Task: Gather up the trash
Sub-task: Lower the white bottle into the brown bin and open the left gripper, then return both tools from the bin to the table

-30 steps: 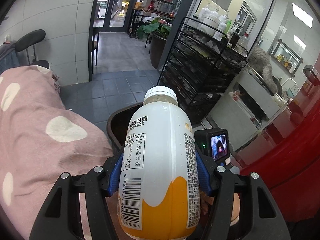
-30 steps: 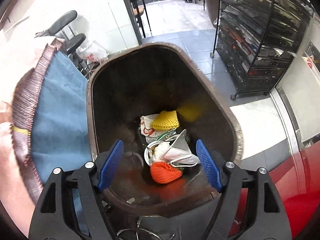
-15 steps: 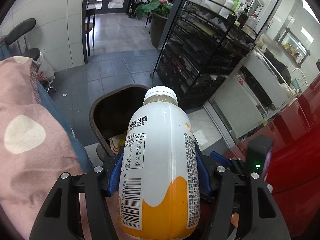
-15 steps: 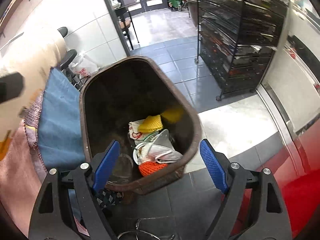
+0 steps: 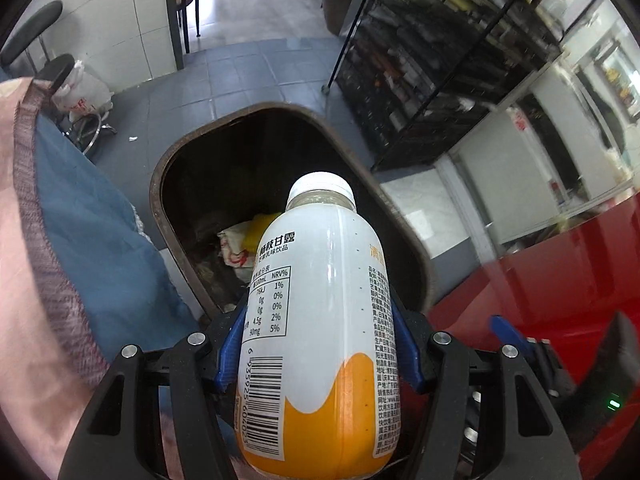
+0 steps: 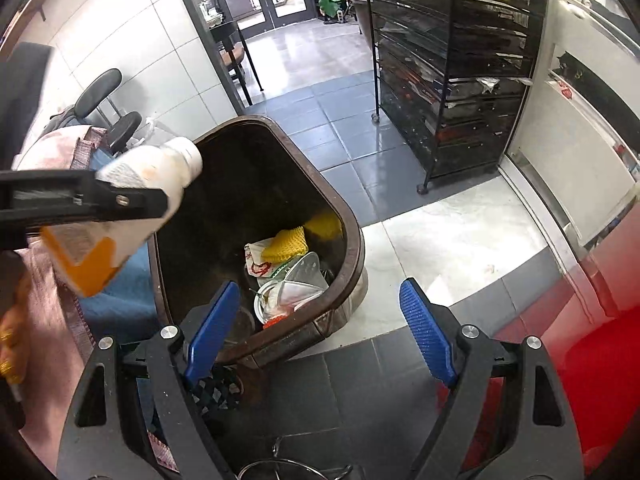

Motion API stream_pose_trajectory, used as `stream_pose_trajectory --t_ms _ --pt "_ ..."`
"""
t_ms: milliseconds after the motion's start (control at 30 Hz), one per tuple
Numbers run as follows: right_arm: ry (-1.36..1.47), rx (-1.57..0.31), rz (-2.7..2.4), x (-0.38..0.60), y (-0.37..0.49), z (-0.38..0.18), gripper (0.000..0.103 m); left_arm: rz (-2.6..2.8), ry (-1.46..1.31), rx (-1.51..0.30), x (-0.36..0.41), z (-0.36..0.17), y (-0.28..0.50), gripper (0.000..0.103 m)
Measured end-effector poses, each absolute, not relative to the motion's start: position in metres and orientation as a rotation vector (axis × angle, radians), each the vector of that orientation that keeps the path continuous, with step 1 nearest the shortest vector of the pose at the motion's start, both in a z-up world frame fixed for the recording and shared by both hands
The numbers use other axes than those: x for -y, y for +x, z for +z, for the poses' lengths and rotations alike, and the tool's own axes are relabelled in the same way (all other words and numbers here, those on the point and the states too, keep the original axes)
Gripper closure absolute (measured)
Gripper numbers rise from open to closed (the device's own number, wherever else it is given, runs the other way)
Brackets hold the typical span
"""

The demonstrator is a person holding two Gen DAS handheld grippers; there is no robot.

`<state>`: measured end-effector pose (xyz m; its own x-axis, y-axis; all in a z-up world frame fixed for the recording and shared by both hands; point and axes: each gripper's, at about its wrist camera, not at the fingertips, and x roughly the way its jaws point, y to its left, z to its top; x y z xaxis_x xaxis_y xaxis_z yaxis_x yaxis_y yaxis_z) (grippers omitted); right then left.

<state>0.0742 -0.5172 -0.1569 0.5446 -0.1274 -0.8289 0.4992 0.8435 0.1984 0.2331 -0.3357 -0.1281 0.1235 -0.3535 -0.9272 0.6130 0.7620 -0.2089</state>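
Now the left gripper point(image 5: 320, 344) clamps one white-and-orange drink bottle point(image 5: 320, 320) between its blue pads, cap tilted down over the mouth of the brown trash bin point(image 5: 412, 248) — a second ago the bin sat mostly hidden behind the bottle. The label shows a barcode, an "NRV%" table and Chinese print. The right gripper point(image 6: 320, 332) holds nothing; its jaws have just been opening and stand wide over the bin's near rim, where earlier they framed its inside. In the bin lie two yellow mesh sleeves point(image 6: 286, 245), a printed wrapper point(image 6: 256, 264) and a clear plastic cup point(image 6: 298, 286). Beyond stands one black wire rack point(image 6: 460, 76).
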Motion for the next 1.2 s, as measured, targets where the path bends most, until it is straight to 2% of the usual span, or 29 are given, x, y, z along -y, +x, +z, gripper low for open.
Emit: stream_pose_trajectory --t_ms 200,300,367,567,933,1000,1200 --pt "0.423 -0.922 -0.386 0.517 0.072 -0.153 0.021 -0.707 0.24 -1.321 0.334 -0.143 0.242 0.042" --pt "0.413 -0.917 -0.391 0.516 0.072 -0.151 0.02 -0.704 0.222 -1.326 0.332 -0.145 0.244 0.035" --pt "0.415 -0.914 -0.389 0.516 0.072 -0.149 0.019 -0.709 0.188 -1.321 0.329 -0.142 0.244 0.025" --pt "0.402 -0.901 -0.392 0.512 0.07 -0.142 0.018 -0.741 0.16 -1.28 0.329 -0.128 0.238 0.023" --pt "0.363 -0.835 -0.333 0.489 0.078 -0.104 0.017 -0.777 0.109 -1.016 0.274 -0.041 0.209 0.013" --pt "0.351 -0.822 -0.305 0.48 0.083 -0.096 0.016 -0.757 0.088 -0.971 0.257 -0.033 0.203 0.009" --pt "0.297 -0.793 -0.209 0.442 0.102 -0.076 0.013 -0.661 0.069 -0.894 0.201 -0.025 0.196 0.009"
